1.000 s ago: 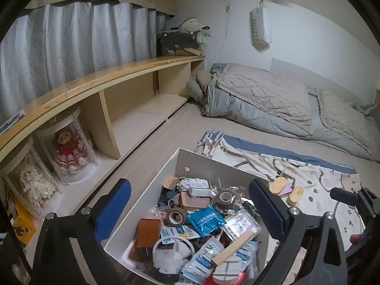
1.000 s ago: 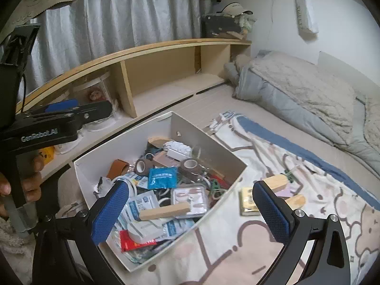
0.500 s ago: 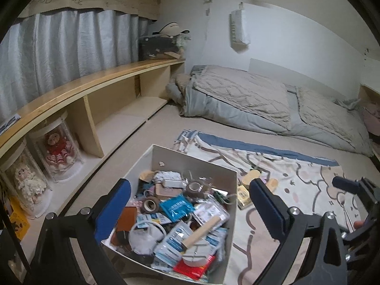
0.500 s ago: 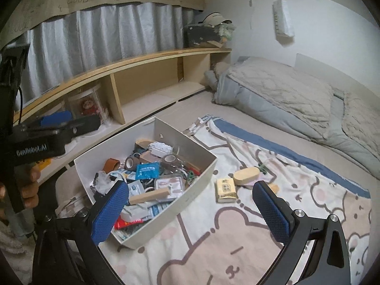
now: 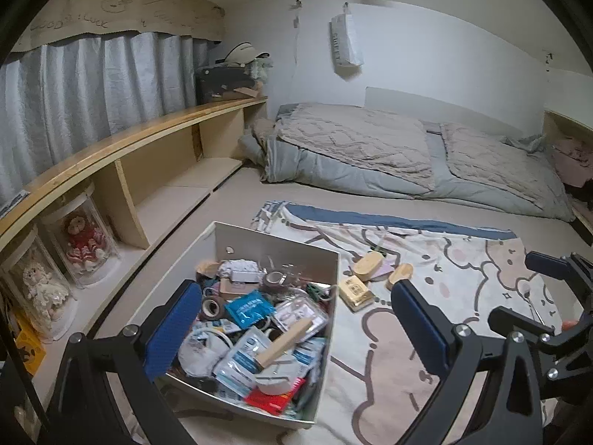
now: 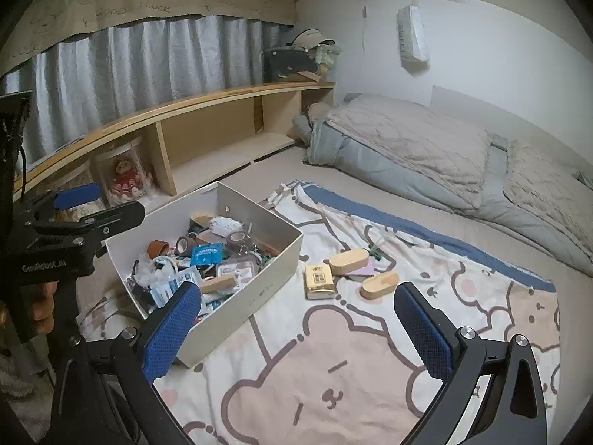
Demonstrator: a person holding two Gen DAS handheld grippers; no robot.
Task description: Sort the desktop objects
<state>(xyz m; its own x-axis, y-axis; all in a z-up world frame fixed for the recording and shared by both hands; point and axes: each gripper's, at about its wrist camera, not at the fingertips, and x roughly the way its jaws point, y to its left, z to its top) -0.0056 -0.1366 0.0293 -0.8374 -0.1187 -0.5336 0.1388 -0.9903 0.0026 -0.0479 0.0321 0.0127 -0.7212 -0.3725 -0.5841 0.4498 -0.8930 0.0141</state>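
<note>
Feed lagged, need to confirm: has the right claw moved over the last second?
Yes. The right claw has pulled back and away from the white box, which now looks smaller and farther left beside the wooden shelf.

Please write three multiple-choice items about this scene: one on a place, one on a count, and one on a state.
1. Where does the yellow packet lie?
A. Inside the white box
B. On the blanket beside the box
C. On the wooden shelf

2. How many oval wooden pieces lie on the blanket?
A. One
B. Two
C. Four

3. How do the jaws of the right gripper stand?
A. Wide apart, holding nothing
B. Closed on a roll of tape
C. Closed on the box wall

Answers:
1 B: the packet rests on the bear-print cloth just right of the white box.
2 B: one oval wooden piece is by the packet, the other a little nearer.
3 A: only blanket shows between the blue pads.
</note>
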